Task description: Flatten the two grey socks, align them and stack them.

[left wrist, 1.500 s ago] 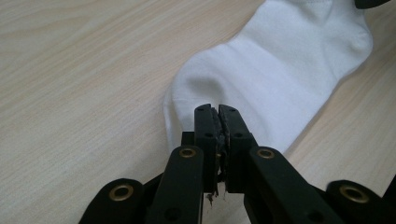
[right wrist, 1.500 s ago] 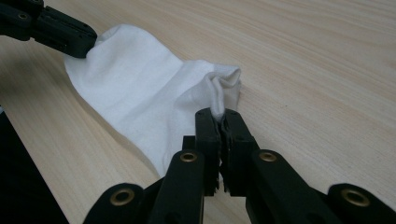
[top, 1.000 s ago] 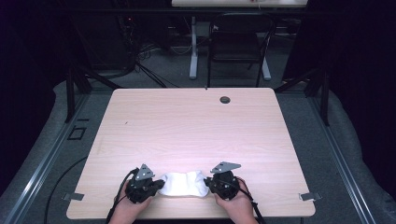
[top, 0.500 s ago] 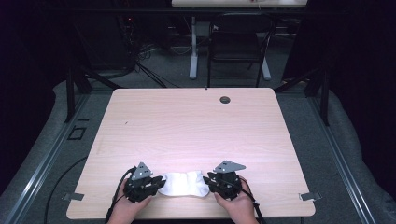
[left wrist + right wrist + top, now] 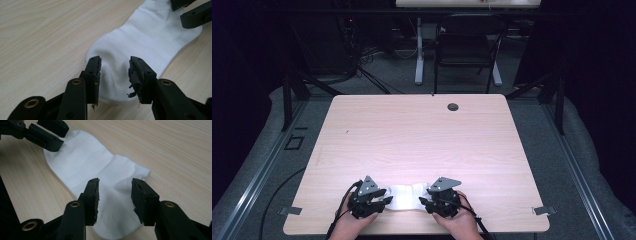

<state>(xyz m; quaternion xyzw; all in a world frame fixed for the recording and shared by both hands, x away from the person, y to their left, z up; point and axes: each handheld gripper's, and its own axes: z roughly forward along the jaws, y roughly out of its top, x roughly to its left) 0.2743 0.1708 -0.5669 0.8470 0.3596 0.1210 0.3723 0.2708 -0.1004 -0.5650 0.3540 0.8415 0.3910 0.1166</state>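
A white sock (image 5: 404,196) lies flat on the wooden table (image 5: 412,140) near its front edge, stretched left to right. My left gripper (image 5: 383,202) sits at the sock's left end and my right gripper (image 5: 424,202) at its right end. In the left gripper view the left gripper (image 5: 114,75) has its jaws apart around a raised fold of the sock (image 5: 150,37), pads clear of the cloth. The right gripper (image 5: 114,197) stands the same way over the other end of the sock (image 5: 87,162). Both pairs of jaws have just been opening, with the sock between them.
A round cable hole (image 5: 453,106) lies at the table's far edge. Metal clips (image 5: 291,210) (image 5: 543,210) stick out at the front corners. A black chair (image 5: 467,50) and cables stand on the floor beyond the table. Bare tabletop stretches behind the sock.
Both grippers' jaws have spread apart and let go of the sock's ends. The sock has settled flat in the same spot. Neither hand has shifted noticeably.
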